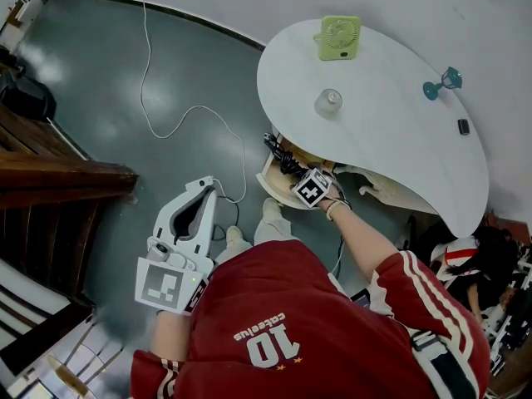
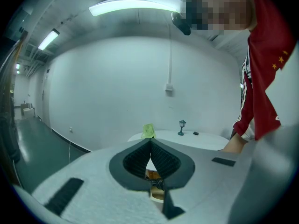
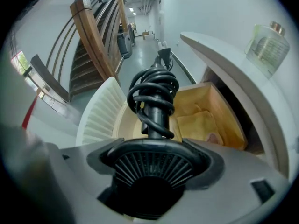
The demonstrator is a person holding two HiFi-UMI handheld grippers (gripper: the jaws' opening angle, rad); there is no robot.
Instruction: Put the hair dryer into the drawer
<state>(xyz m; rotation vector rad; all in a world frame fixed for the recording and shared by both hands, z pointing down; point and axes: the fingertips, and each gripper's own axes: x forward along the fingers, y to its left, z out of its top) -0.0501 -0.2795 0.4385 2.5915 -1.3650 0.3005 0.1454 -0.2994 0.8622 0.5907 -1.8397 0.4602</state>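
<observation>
The right gripper has its fingers clamped on the hair dryer at its grilled end. The cord-wrapped handle runs straight ahead from them, over the open drawer under the bench, so this hand looks set to lower it. The left gripper, fingers closed on nothing, hangs well apart

Black hair dryer with a ribbed grille, yellowish wood drawer, white table, light green fan

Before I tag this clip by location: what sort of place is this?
Likely a large indoor hall or studio, not a home: bare grey floor, wooden staircase, ceiling strip light, white curved table.
</observation>
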